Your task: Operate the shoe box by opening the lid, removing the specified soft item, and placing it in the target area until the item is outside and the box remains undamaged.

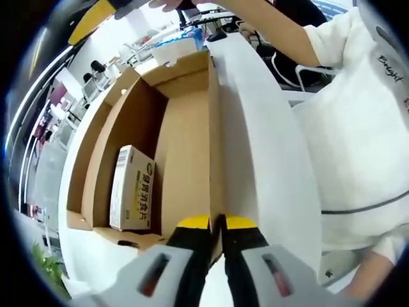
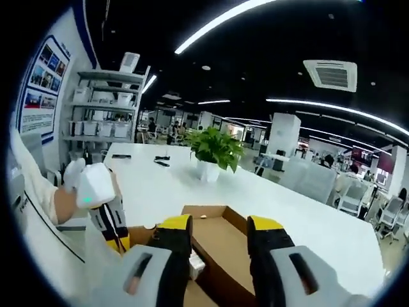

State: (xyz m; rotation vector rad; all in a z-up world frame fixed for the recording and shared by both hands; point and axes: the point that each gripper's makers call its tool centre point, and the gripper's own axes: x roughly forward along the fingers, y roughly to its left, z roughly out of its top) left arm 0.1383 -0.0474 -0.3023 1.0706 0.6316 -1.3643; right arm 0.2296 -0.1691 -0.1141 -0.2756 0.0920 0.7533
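Note:
An open brown cardboard shoe box [image 1: 185, 128] lies on a white table [image 1: 268, 147]. On its floor, against the left wall, rests a white and yellow printed packet [image 1: 131, 188]. My left gripper [image 1: 217, 222] is shut on the near end of the box's right wall, with the cardboard edge pinched between its yellow tips. My right gripper [image 2: 220, 227] hangs open above the box [image 2: 217, 246] with nothing between its fingers. A white bit of the packet [image 2: 196, 263] peeks beside its left jaw. The left gripper [image 2: 105, 214] appears at the box's left edge, held by a hand.
A person in a white sweater [image 1: 358, 128] stands close along the table's right side. A potted green plant [image 2: 214, 153] stands on the long white table [image 2: 307, 224] beyond the box. Shelves [image 2: 105, 105] and office chairs line the room behind.

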